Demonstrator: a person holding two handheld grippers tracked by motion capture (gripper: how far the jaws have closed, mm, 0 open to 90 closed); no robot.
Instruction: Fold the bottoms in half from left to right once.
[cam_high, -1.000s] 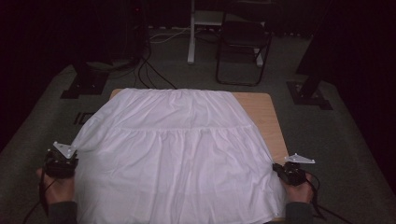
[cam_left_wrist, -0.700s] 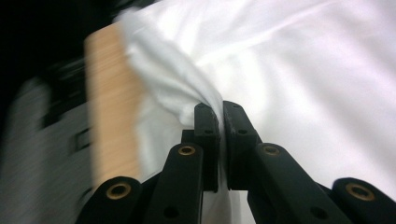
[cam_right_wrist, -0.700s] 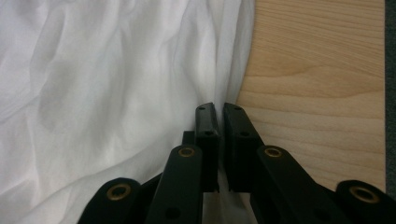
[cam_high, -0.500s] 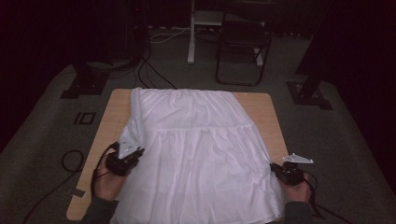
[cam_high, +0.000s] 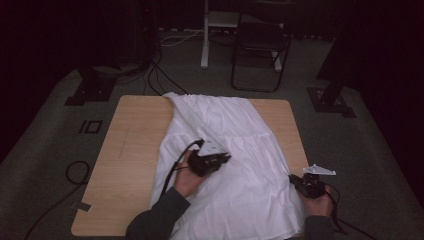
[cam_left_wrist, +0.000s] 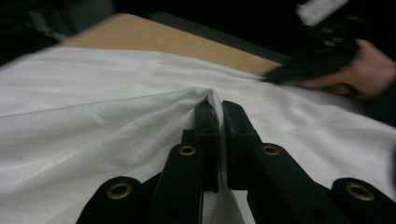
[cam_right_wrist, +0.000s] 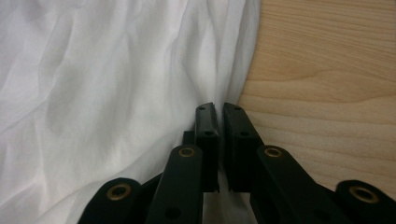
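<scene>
A white cloth (cam_high: 225, 130) lies on the wooden table (cam_high: 130, 145), its left part folded over toward the middle. My left gripper (cam_high: 225, 158) is over the cloth's centre, shut on the cloth's edge (cam_left_wrist: 205, 95), which bunches between its jaws. At the table's right front corner my right gripper (cam_high: 296, 180) is shut on the cloth's right edge (cam_right_wrist: 224, 60), next to bare wood (cam_right_wrist: 322, 70). The right hand and its gripper (cam_left_wrist: 322, 46) appear blurred at the far right of the left gripper view.
A dark chair (cam_high: 260, 45) and a white post (cam_high: 205, 35) stand on the floor beyond the table. Black stand bases (cam_high: 90, 87) (cam_high: 332, 97) flank it, and cables (cam_high: 75, 172) trail on the carpet at the left.
My left gripper has carried the cloth's left edge from the table's left front corner rightward to the middle, folding the cloth over and baring the left wood. The right gripper has stayed put.
</scene>
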